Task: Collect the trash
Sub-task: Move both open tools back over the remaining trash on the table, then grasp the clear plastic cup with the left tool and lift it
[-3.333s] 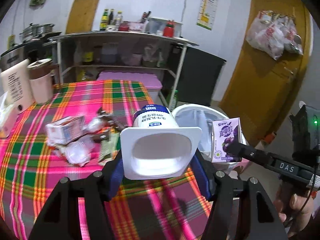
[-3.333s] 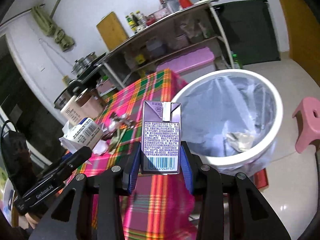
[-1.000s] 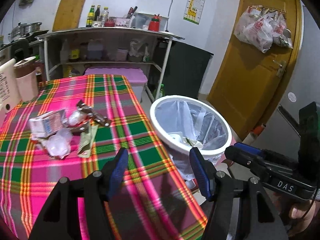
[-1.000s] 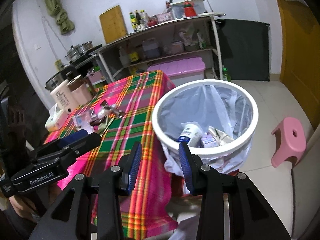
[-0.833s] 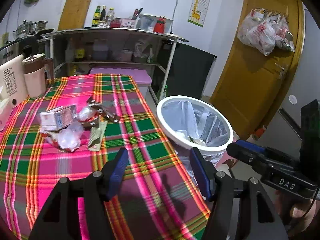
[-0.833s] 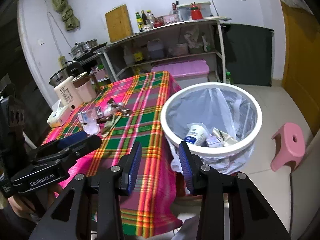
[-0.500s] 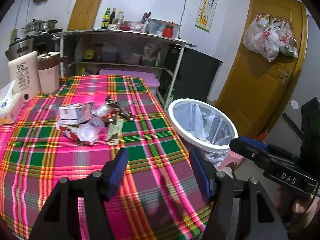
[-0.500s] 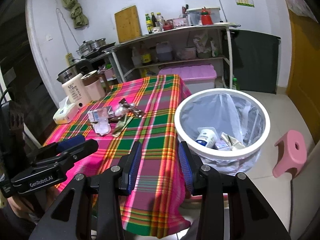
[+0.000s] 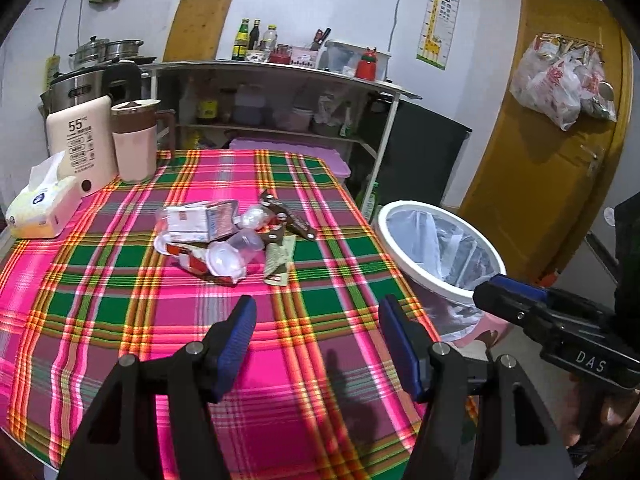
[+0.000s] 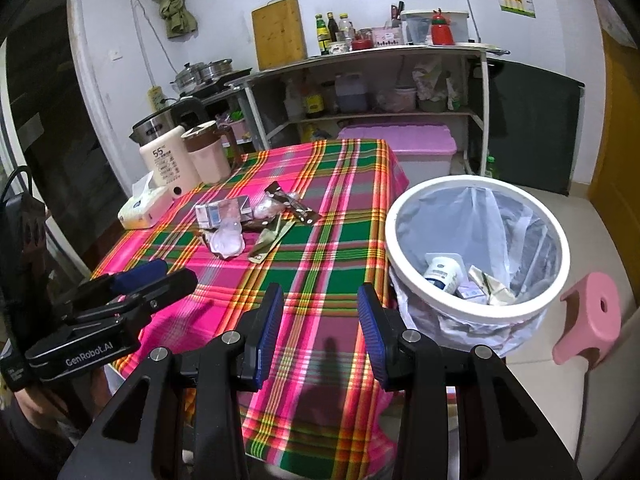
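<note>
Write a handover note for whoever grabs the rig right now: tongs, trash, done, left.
Left tongs: open, empty, above the plaid tablecloth.
Right tongs: open, empty, over the table's near edge beside the bin.
White trash bin stands on the floor off the table's right side; a yogurt cup and a small carton lie inside.
Left: the trash pile mid-table: a carton, clear plastic cups and several wrappers.
Tissue box, kettle and jug are not trash.

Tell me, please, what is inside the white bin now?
The bin holds a clear bag liner, a white yogurt bottle, a small purple carton and a crumpled wrapper. Anything beneath these, and the bottom near the front rim, is hidden.
</note>
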